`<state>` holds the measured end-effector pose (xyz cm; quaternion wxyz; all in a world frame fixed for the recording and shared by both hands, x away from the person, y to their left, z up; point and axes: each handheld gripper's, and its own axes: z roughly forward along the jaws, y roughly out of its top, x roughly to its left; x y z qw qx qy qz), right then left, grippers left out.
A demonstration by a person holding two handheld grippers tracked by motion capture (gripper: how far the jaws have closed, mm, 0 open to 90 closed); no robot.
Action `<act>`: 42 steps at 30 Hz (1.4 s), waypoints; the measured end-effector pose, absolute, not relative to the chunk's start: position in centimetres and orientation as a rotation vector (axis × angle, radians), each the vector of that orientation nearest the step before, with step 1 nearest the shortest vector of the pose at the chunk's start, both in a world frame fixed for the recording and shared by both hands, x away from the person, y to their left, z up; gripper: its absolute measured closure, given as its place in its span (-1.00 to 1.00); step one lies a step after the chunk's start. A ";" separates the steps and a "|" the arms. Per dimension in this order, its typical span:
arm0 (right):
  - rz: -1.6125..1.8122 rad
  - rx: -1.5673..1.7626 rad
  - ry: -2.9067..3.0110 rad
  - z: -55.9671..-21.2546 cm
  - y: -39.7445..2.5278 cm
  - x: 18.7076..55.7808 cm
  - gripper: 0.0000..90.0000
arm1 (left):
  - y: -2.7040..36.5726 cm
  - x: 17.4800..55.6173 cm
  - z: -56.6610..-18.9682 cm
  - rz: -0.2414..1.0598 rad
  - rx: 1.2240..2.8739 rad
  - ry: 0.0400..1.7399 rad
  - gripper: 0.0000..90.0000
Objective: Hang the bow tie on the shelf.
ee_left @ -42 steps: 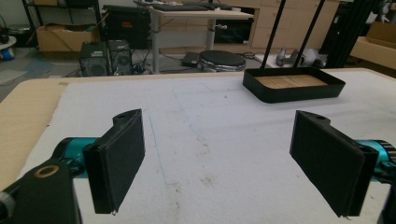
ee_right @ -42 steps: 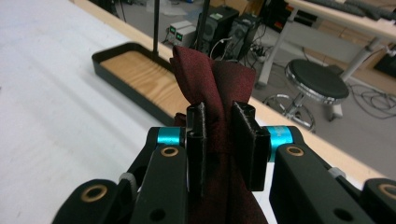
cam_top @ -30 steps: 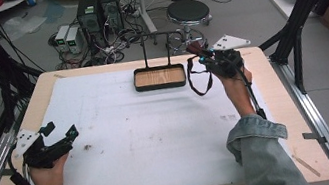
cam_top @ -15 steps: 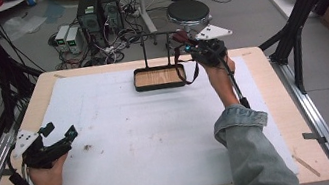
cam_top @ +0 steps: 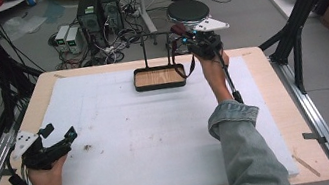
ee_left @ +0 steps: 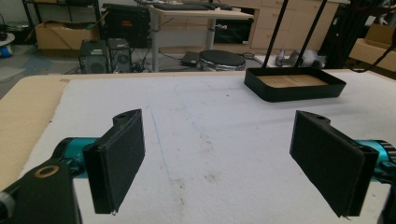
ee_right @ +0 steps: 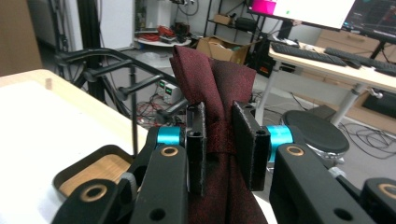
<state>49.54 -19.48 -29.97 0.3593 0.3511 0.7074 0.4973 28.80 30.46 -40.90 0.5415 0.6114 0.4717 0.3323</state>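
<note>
My right gripper pinches a bunched dark red cloth mid-fold, soft and limp, likely to sag, so I'd grip thick gathers; my left gripper gapes empty.

High view: fixed above the near edge, facing forward and down over the whole table. Left gripper view: low, close to the surface, facing the far side. Right gripper view: close-range, facing outward. All 3 share the black tray.
</note>
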 end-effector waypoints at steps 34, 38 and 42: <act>1.180 1.051 1.883 -32.1 -21.1 52.0 0.60 | 30.6 28.7 -41.0 0.792 1.459 1.122 -0.59; 1.183 1.056 1.882 -32.0 -21.1 51.9 0.58 | 30.6 28.7 -41.0 0.792 1.459 1.122 -0.59; 1.191 1.050 1.871 -31.7 -21.3 51.7 0.54 | 30.6 28.7 -41.0 0.792 1.459 1.122 -0.59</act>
